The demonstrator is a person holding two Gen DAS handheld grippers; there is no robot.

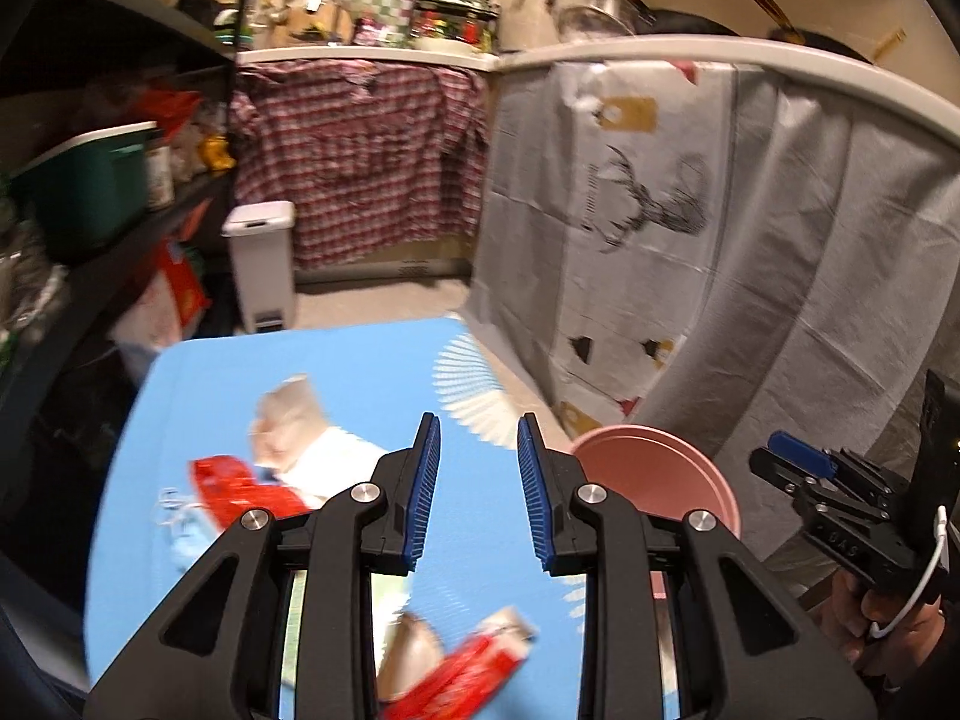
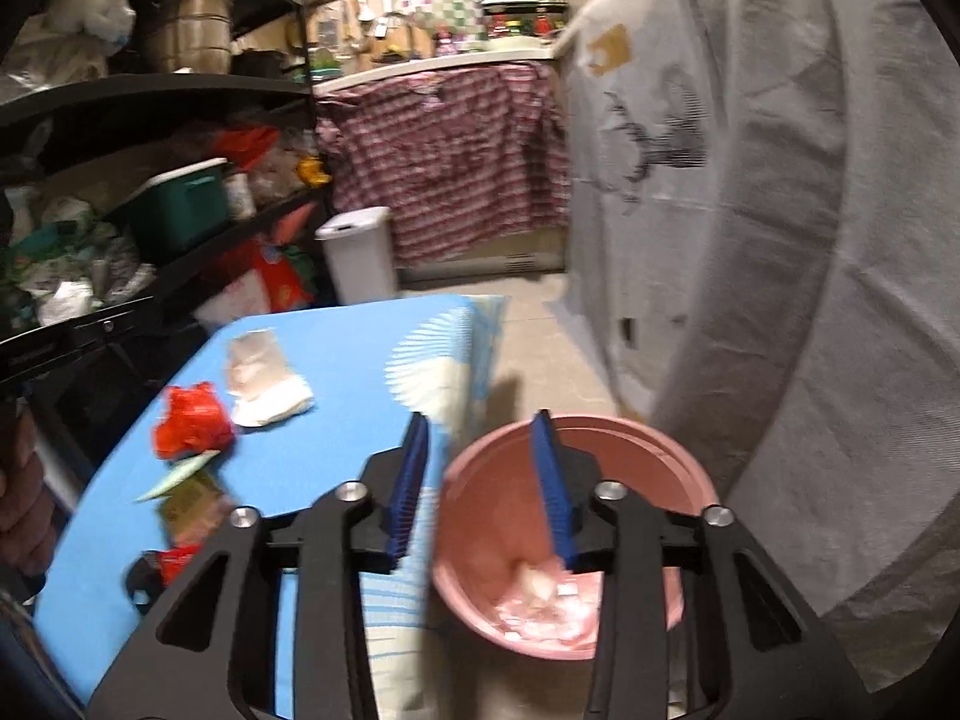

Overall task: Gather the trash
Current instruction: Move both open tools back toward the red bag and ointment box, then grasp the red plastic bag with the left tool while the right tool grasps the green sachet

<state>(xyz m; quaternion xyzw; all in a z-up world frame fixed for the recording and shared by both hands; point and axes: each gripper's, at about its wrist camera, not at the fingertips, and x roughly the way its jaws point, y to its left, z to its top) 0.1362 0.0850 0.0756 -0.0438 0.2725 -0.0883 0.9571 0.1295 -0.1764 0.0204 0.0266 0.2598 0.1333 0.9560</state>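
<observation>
A blue-covered table (image 1: 360, 372) holds loose trash: a red wrapper (image 1: 240, 492), a crumpled brown-and-white paper (image 1: 294, 426) and another red packet (image 1: 462, 678) close under my left gripper (image 1: 479, 420). That gripper hovers above the table, open, with nothing between its blue pads. At the table's right end stands a pink bucket (image 2: 660, 450) with pale crumpled scraps (image 2: 546, 600) in its bottom. My right gripper (image 2: 482, 420) hangs over the bucket's left rim, open and empty. The right wrist view also shows the red wrapper (image 2: 189, 420), the crumpled paper (image 2: 264, 378) and a brown packet (image 2: 192, 510).
Dark shelving (image 2: 150, 90) crowded with bags and a green box runs along the left. A white pedal bin (image 1: 261, 264) stands on the floor beyond the table. A grey cloth with a deer print (image 1: 648, 210) hangs at the right, a checked cloth (image 1: 360, 162) at the back.
</observation>
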